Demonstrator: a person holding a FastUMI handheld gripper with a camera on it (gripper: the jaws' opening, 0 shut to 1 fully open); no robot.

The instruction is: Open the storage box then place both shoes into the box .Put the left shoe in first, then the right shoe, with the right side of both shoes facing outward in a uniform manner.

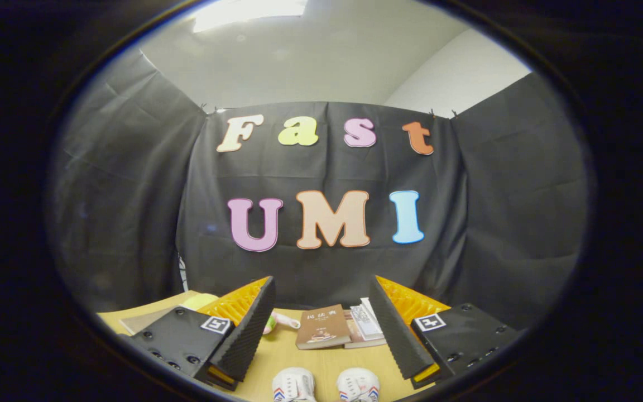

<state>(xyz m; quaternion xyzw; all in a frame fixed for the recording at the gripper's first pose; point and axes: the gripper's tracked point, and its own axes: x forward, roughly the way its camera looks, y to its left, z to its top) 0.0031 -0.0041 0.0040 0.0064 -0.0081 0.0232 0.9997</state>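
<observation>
1. Nearest, we see the shoes (326, 385) side by side on the table (321, 360), between the fingers.
2. Our gripper (321, 312) is spread and empty, apparently ready for the box.
3. Beyond the shoes lies a book (321, 326); past it, the cloth wall.

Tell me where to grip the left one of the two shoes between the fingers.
Only the toe end of the left shoe shows, beside the other shoe, on the table. The open gripper is probably best lowered from above to pinch across its upper, away from its neighbour. The heel is hidden.
</observation>
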